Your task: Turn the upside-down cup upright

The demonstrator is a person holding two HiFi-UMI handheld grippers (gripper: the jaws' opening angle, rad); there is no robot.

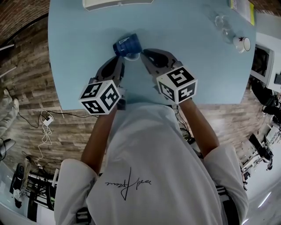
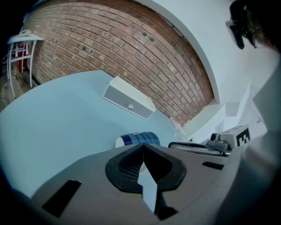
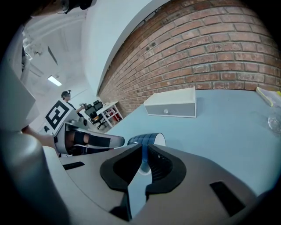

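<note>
Head view: blue cup point(image 1: 127, 44) sideways (rim in R hand-held gripper point(image 1: 142, 57)), L hand-held gripper point(image 1: 120, 59) clenched.

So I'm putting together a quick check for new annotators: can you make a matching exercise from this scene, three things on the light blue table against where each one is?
Things:
1. dark blue cup
2. white rectangular box
3. clear bottle with a white end

Places on the light blue table:
A. at the far edge, near the middle
B. on its side, by the tips of the left gripper and the right gripper
C. towards the far right corner

Pairs: 1-B, 2-A, 3-C
</note>
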